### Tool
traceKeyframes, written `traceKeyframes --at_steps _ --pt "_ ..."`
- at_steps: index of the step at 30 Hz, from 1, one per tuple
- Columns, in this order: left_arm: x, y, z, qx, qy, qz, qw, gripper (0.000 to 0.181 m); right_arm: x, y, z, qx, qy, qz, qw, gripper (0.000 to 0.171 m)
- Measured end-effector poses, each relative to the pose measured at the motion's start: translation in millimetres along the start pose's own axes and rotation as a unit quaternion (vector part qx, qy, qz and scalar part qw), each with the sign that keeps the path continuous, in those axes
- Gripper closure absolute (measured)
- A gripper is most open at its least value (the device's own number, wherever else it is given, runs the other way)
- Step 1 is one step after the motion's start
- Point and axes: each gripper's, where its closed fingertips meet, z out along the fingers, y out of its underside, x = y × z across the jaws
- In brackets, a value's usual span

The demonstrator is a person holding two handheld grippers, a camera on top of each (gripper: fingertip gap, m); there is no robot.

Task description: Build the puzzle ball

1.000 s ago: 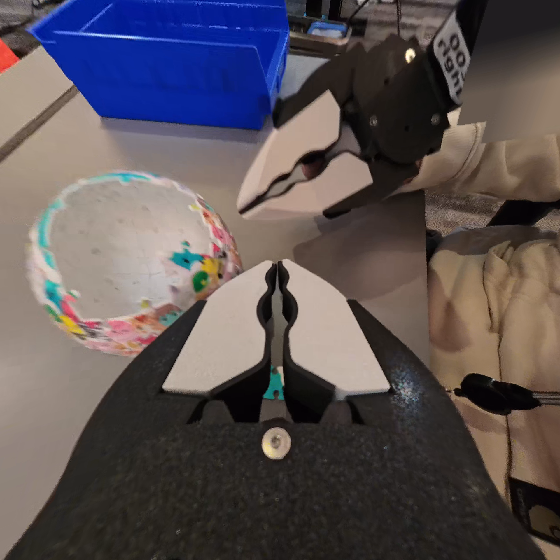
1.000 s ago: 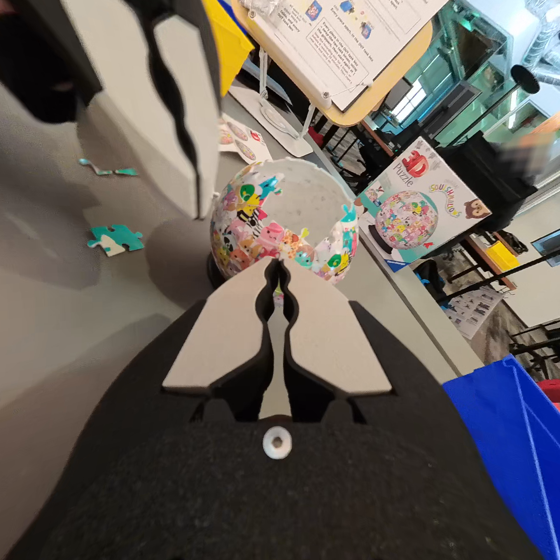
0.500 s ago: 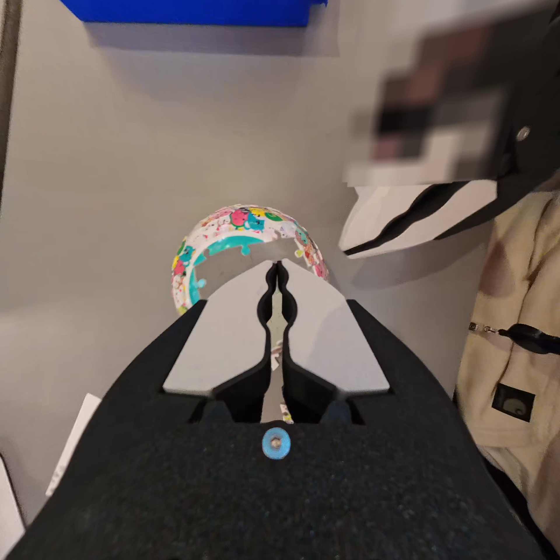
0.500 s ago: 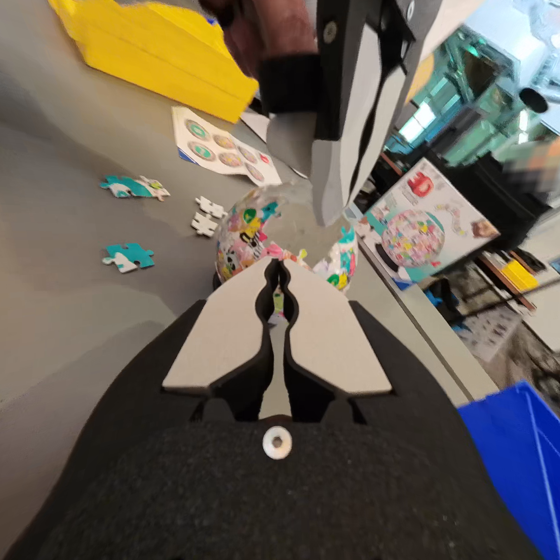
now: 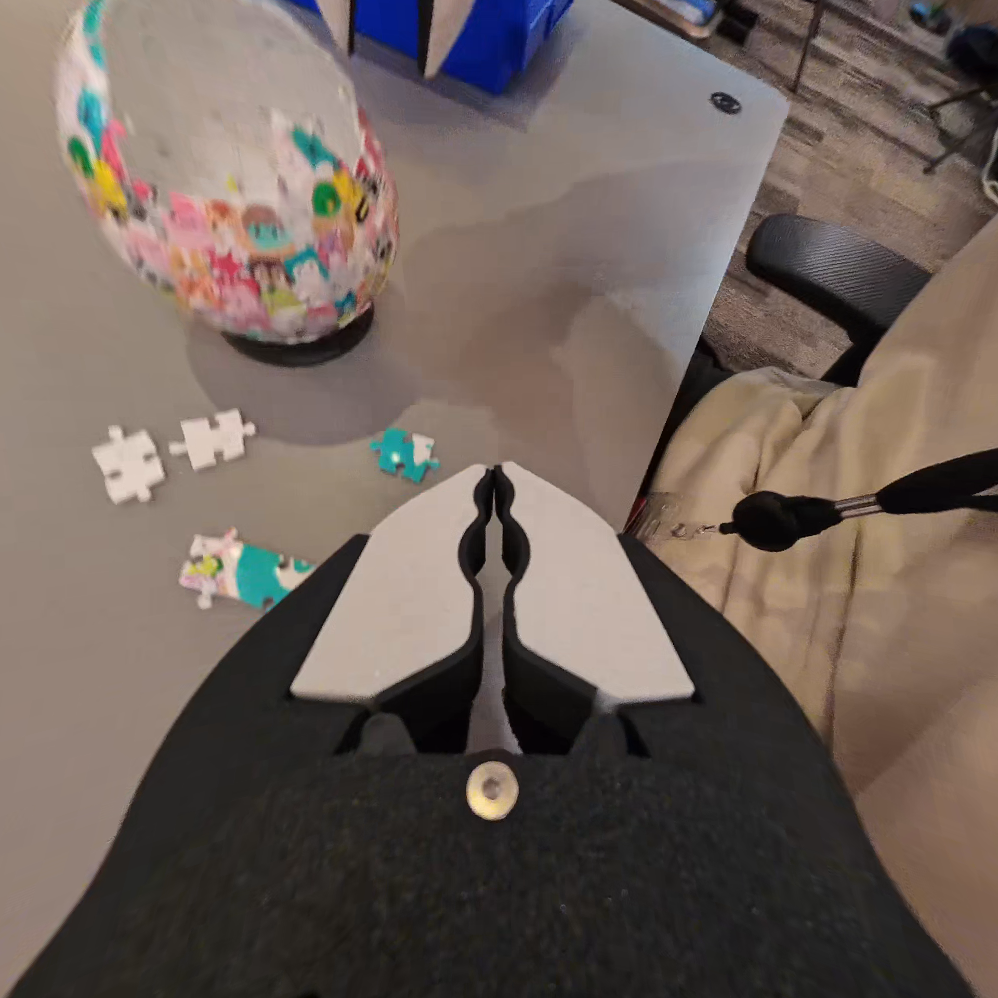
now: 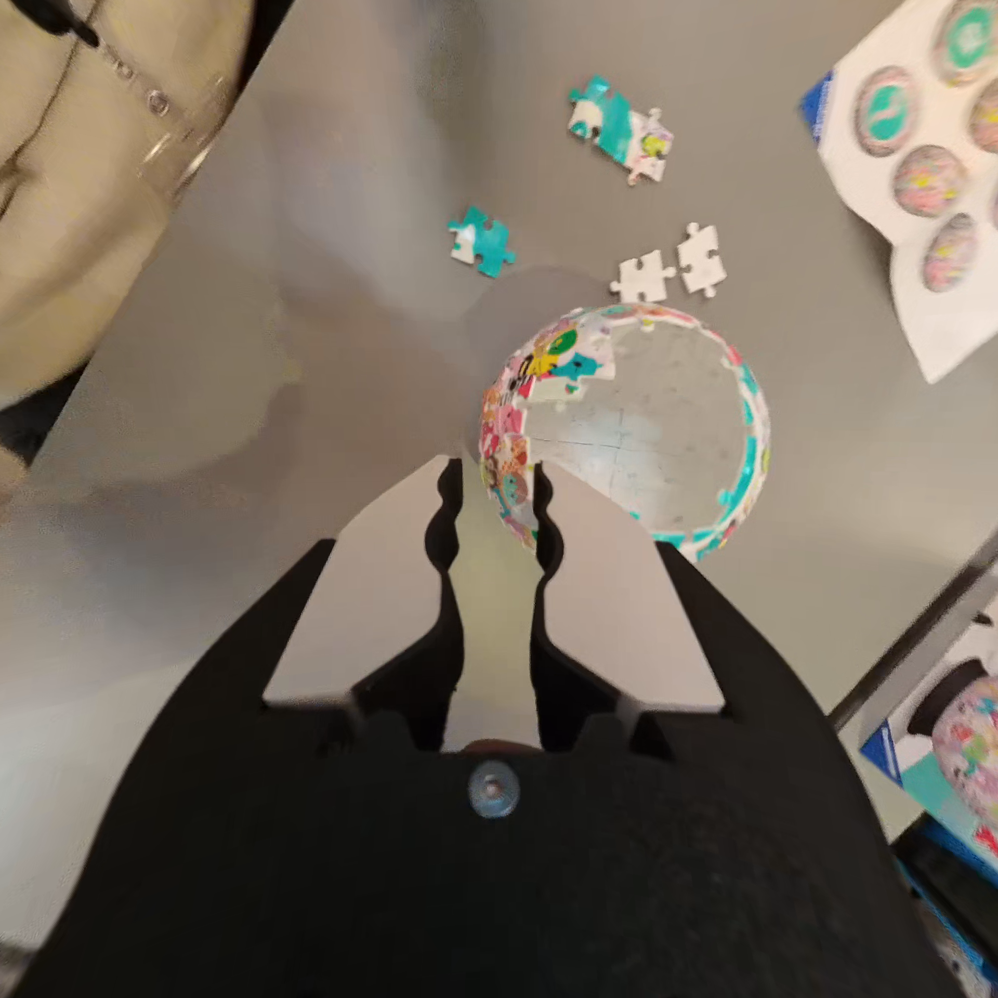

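Half a second earlier both hand-held grippers were closed above the ball; since then the right hand-held gripper [image 6: 497, 470] had opened, and the left hand-held gripper [image 5: 494, 471] had swung back toward the near edge of the grey table [image 5: 567, 227].

The unfinished, brightly patterned puzzle ball [image 5: 232, 216], an open shell with a pale grey inside, sat on a black ring stand [image 5: 302, 348] on the table. In the right wrist view the ball [image 6: 637, 416] lay just ahead of the right hand-held gripper and a little to its right; its coloured outer wall showed in the gap between the parted jaws, though contact could not be judged. Nothing was held between them.

The left hand-held gripper was closed, its jaws meeting at the tips with nothing visible between them. The ball stood well ahead of it and to its left. Between them on the table lay loose pieces: a teal puzzle piece [image 5: 405, 453] just ahead of the tips, two white face-down puzzle pieces [image 5: 167, 453] farther left, and a joined teal-and-white cluster of pieces [image 5: 243, 570] beside the gripper's left finger.

A blue plastic bin [image 5: 486, 38] stood beyond the ball. A printed paper sheet [image 6: 929, 178] lay near the table's edge.
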Motion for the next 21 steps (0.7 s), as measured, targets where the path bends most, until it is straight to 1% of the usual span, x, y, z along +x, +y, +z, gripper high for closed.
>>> traceKeyframes --at_steps 2,5,8,11,18,21 --pt "2.7 15.1 -2.4 0.016 -0.010 -0.016 1.000 0.181 2.4 0.0 3.7 -0.029 -0.033 -0.015 0.999 0.153" --pt "9.5 26.4 -4.5 0.046 -0.010 -0.035 0.998 0.181 11.3 3.3 4.8 -0.075 -0.062 -0.018 0.995 0.153" --pt "18.0 36.8 -7.7 0.041 -0.011 -0.033 0.999 0.181 10.4 -2.5 5.1 -0.091 -0.113 0.002 0.989 0.153" --pt "21.5 45.2 -12.7 0.033 -0.021 -0.020 0.999 0.181 10.6 -0.5 10.6 -0.122 -0.136 0.004 0.983 0.153" --pt "23.8 45.1 -21.5 0.039 -0.023 -0.015 0.999 0.181 5.6 1.5 19.0 -0.141 -0.178 0.016 0.974 0.154" --pt "24.2 44.5 -22.2 0.037 -0.023 -0.010 0.999 0.181 3.9 4.4 20.6 -0.158 -0.182 0.009 0.970 0.156"
